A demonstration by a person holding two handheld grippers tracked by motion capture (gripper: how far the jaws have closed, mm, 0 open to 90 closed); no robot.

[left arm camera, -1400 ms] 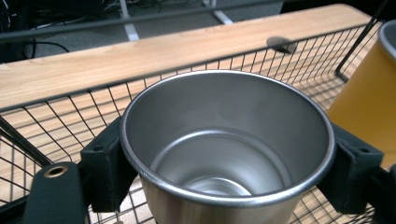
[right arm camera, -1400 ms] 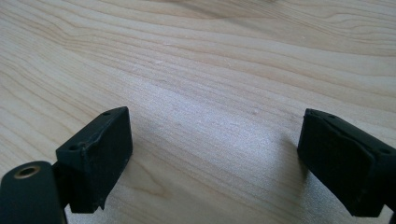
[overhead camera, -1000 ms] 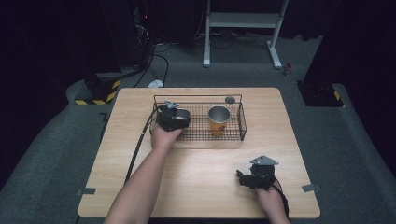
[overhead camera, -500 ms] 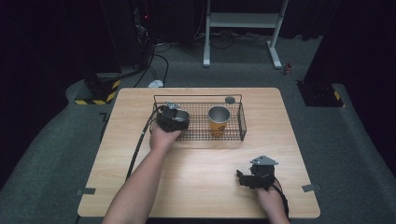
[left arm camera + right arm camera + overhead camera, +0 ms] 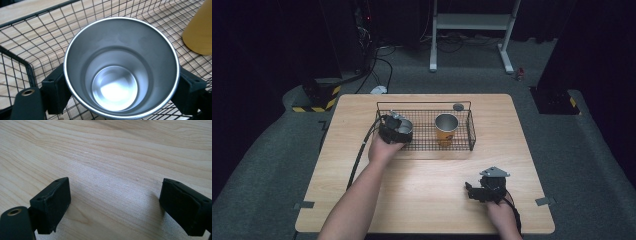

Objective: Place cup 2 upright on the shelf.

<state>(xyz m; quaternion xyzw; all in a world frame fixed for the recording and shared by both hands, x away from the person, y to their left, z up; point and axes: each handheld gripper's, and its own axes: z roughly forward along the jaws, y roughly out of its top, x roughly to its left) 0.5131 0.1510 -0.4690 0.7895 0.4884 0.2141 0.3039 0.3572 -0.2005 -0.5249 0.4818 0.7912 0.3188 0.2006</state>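
High view: the left gripper (image 5: 398, 131) sets a shiny steel cup (image 5: 404, 126) at nine o'clock in the black wire basket (image 5: 464, 104), beside a yellow-orange cup (image 5: 445, 128). Left gripper view: jaws, just opening, flank the steel cup (image 5: 120, 67); open fully, lift straight. Right gripper view: the right gripper (image 5: 113, 202) gapes empty over the wooden table (image 5: 120, 150).

The wire basket (image 5: 426, 131) stands at the far middle of the table (image 5: 422, 200), and its walls block any level approach, so the inside is reachable only from above. In its left end the steel cup (image 5: 121, 67) sits between the jaws of the left gripper (image 5: 395, 130), the yellow cup (image 5: 446, 128) stands just right of centre, and free mesh lies between them. Around the right gripper (image 5: 477, 191) the front wood is free.
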